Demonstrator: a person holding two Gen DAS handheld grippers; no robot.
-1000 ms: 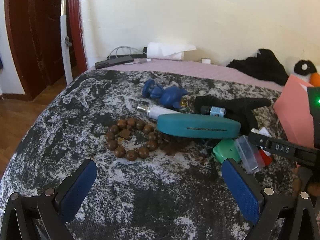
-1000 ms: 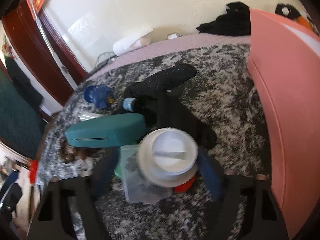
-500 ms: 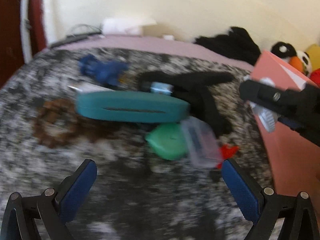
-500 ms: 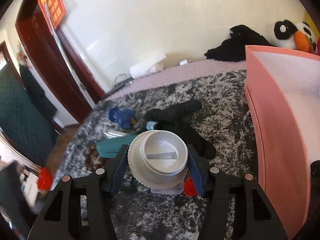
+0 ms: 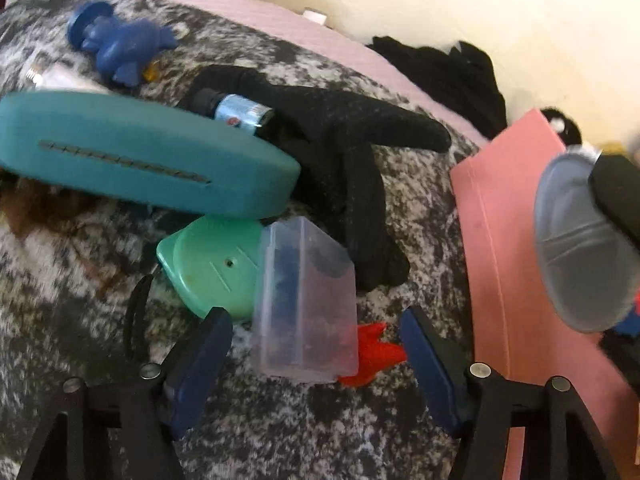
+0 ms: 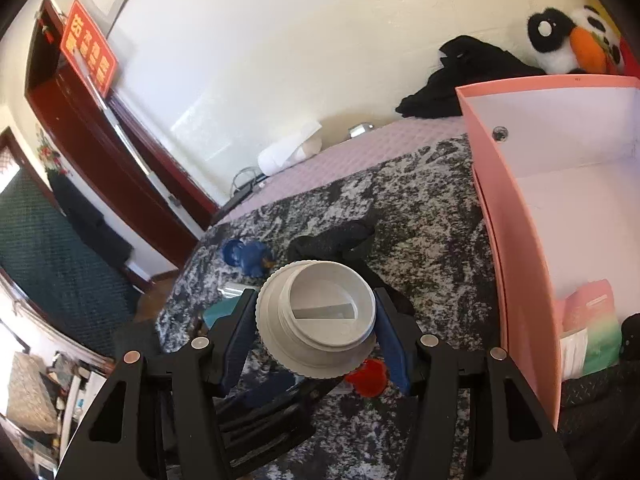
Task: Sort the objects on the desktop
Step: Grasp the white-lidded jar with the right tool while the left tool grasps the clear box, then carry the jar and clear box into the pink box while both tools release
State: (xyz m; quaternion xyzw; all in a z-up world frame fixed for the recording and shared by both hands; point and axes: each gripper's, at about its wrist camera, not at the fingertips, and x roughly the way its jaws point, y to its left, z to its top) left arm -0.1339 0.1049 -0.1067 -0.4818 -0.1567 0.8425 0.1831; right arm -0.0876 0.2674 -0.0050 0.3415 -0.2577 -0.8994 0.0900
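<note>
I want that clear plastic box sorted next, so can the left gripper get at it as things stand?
Probably yes. The clear plastic box lies between the closing fingers of the left gripper, nothing on top; the green case and red piece crowd its sides.

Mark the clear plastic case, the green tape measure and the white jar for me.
Clear case [image 5: 306,300], left wrist view, middle of its top face.
Green tape measure [image 5: 210,266], left wrist view, flat green face.
White jar [image 6: 316,320], right wrist view, its recessed top.

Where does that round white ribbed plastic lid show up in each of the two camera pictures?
Left wrist view: round white ribbed plastic lid at the right edge, seen from underneath, greyish, blurred, clamped by the right gripper.
Right wrist view: lid at lower centre between the right gripper pads.
Shared landmark: pink box.
</note>
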